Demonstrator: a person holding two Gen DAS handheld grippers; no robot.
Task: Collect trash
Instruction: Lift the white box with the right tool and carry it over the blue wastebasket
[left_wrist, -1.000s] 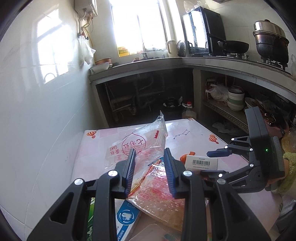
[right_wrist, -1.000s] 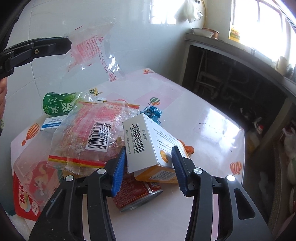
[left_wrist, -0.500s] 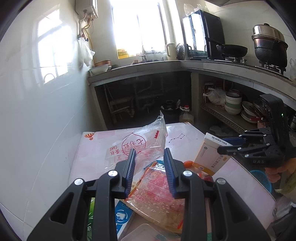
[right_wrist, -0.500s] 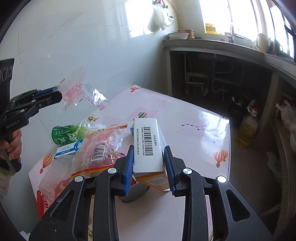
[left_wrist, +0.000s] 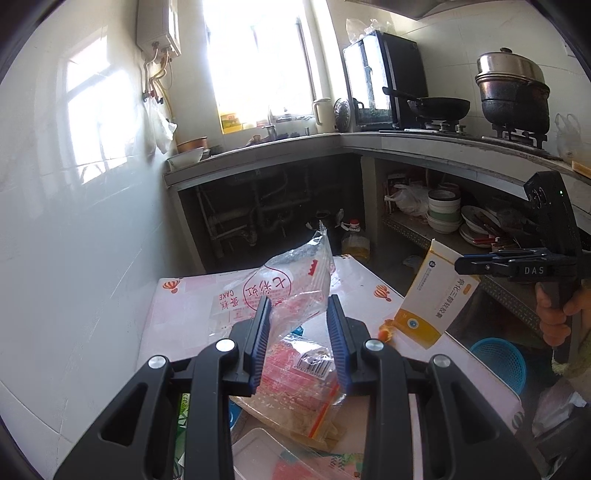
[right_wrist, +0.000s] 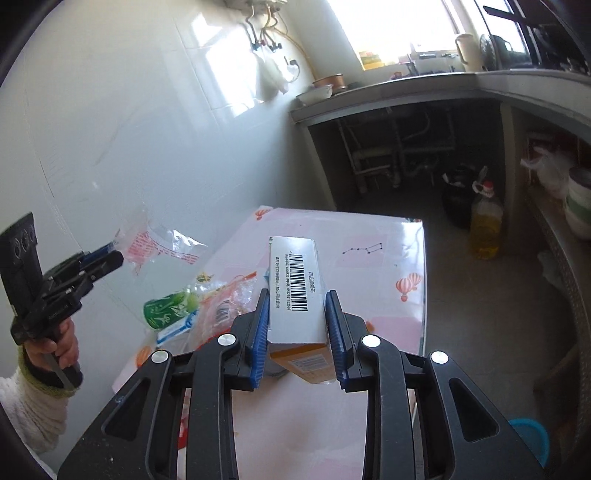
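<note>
Kitchen table (right_wrist: 373, 236): left claw (left_wrist: 297, 325) pinches clear bag (left_wrist: 291, 284); right claw (right_wrist: 297, 325) grips box (right_wrist: 297, 288).

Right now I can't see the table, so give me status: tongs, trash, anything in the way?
Left tongs shut on clear plastic bag. Right tongs shut on medicine box, lifted off table. More wrappers remain. Blue basket on floor beside table, path open.

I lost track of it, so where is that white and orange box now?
The white and orange box is clamped in the right gripper, lifted clear above the table. In the left wrist view it hangs at the right, above the blue basket.
</note>
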